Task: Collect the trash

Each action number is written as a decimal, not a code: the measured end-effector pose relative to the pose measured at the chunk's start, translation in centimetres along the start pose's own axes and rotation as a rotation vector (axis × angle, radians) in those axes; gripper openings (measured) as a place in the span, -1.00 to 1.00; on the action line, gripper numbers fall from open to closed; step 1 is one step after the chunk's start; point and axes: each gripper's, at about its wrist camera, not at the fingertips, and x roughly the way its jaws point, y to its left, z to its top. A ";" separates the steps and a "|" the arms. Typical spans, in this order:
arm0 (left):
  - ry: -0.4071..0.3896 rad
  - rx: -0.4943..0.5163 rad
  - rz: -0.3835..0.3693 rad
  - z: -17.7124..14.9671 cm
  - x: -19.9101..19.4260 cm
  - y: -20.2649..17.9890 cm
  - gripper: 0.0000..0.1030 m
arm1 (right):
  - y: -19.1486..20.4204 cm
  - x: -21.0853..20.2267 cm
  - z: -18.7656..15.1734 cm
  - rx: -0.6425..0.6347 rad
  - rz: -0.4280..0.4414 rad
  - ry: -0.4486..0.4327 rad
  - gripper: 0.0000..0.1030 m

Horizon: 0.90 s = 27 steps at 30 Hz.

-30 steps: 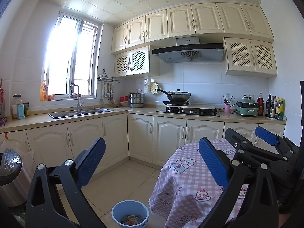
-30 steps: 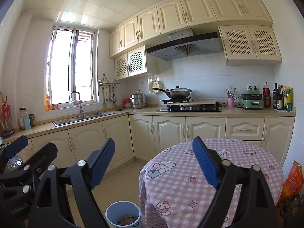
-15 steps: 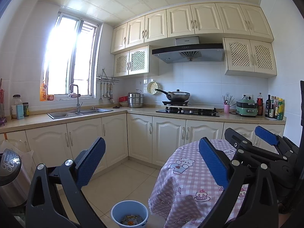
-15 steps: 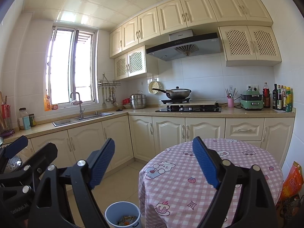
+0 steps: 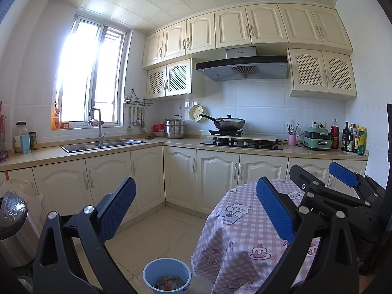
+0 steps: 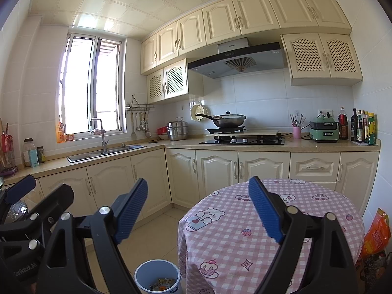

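Nothing is moving since the earlier pictures: both grippers are staying in the same spot and the room is looking the same.

The left gripper (image 5: pixel 196 210) is pointing out across the kitchen, and its blue pads (image 5: pixel 117 210) are standing wide apart with only air between them. The right gripper (image 6: pixel 198 210) is doing the same, with its jaws spread wide and pinching nothing. Each one is showing up at the edge of the other's view, so they are sitting side by side.

Down low between the pads, a small blue trash bin (image 6: pixel 156 275) is standing on the tiled floor (image 5: pixel 152 235), just beside the round table (image 6: pixel 306 210). Some trash (image 6: pixel 163 284) is already lying in the bottom of the bin; it looks like crumpled wrappers, but it is too small to tell for sure. The table is wearing a pink checked cloth with little bears and cakes on it, and its top is looking bare.

Farther back, a wok (image 5: pixel 229 122) is sitting on the stove (image 5: pixel 242 143), and a silver pot (image 5: pixel 174 130) is standing on the counter near the corner. A sink (image 5: pixel 103 145) is sitting under the bright window. An orange bag (image 6: pixel 376 235) is leaning low on the right side.
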 end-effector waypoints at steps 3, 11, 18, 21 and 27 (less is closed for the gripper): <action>0.000 0.000 0.000 0.0 0.0 0.0 0.85 | 0.0 0.0 0.0 0.000 0.000 -0.001 0.61; 0.001 0.000 0.000 0.0 0.0 0.0 0.85 | -0.2 -0.1 0.0 0.000 -0.001 0.001 0.61; 0.003 0.000 -0.001 -0.1 0.1 0.1 0.85 | -0.4 -0.3 0.0 -0.001 -0.002 0.002 0.61; 0.003 0.000 -0.002 -0.1 0.1 0.1 0.85 | -0.7 -0.4 0.1 -0.002 -0.003 0.003 0.61; 0.004 0.000 -0.002 -0.1 0.1 0.1 0.85 | -0.6 -0.3 0.1 -0.002 -0.003 0.004 0.61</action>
